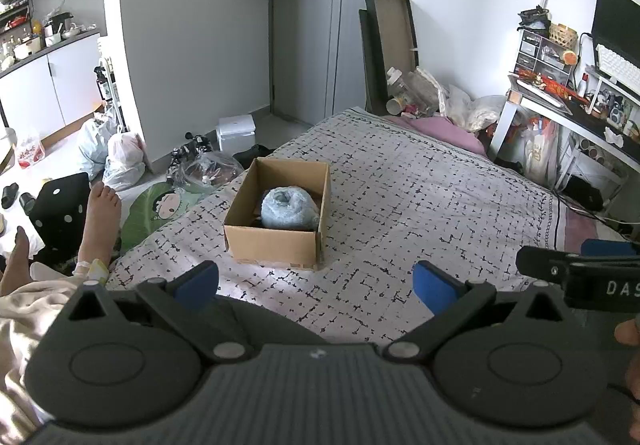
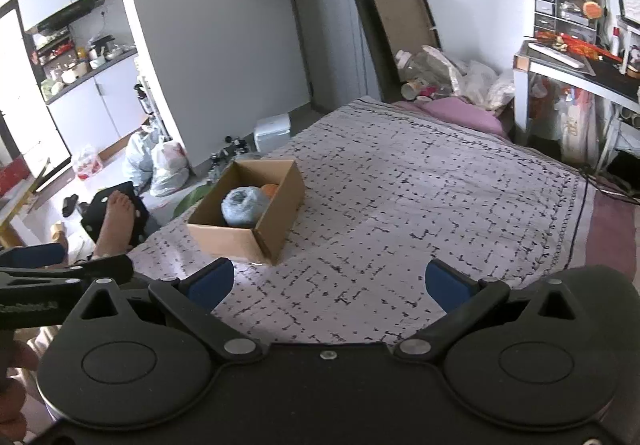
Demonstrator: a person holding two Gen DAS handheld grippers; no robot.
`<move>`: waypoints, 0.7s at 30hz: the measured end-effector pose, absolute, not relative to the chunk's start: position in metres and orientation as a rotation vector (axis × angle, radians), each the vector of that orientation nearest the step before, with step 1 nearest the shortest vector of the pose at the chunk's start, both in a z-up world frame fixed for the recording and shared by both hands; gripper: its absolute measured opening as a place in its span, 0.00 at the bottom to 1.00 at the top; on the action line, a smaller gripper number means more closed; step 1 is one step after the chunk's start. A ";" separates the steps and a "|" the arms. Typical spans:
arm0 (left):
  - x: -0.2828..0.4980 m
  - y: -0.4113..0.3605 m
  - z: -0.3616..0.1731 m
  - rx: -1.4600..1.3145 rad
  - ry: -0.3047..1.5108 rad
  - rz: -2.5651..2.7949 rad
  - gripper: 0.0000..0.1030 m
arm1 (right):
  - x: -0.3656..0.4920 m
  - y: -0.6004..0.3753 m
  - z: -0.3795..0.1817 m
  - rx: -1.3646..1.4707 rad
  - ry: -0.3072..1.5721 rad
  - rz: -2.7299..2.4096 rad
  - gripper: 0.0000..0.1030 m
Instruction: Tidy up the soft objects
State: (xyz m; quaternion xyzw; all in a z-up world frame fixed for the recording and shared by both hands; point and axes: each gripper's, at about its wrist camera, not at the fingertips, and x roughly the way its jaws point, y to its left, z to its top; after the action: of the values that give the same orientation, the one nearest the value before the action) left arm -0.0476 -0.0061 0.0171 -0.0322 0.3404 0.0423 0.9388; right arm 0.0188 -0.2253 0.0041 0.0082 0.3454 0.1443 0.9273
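Both tongs are released and empty: the left gripper [image 1: 316, 281] and right gripper [image 2: 330, 283] hover over the bed [image 1: 420, 197]. The blue-grey yarn ball [image 1: 288, 209] sits inside the cardboard box [image 1: 276, 245] near the bed's left edge, an orange soft thing [image 2: 270, 190] behind it.

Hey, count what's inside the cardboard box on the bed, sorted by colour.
Inside the open brown cardboard box:
Grey-blue fuzzy soft rolled bundle: 1
Orange soft item, mostly hidden behind it: 1
Dark item under the bundle, barely visible: 1
Total: 3 seen; more may be hidden.
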 end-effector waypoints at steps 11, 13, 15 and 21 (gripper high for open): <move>-0.046 -0.008 0.015 -0.067 0.700 0.083 1.00 | 0.018 -0.227 0.003 0.005 0.700 0.282 1.00; -0.046 -0.008 0.015 -0.071 0.701 0.078 1.00 | 0.018 -0.227 0.004 0.008 0.696 0.289 1.00; -0.046 -0.008 0.015 -0.085 0.699 0.069 1.00 | 0.018 -0.228 0.004 0.022 0.703 0.307 1.00; -0.046 -0.009 0.016 -0.081 0.702 0.073 1.00 | 0.019 -0.225 0.004 0.022 0.706 0.304 1.00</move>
State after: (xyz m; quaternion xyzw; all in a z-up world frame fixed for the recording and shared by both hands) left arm -0.0464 -0.0088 0.0159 -0.0394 0.3436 0.0355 0.9376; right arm 0.0188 -0.2251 0.0040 0.0105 0.3444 0.1484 0.9269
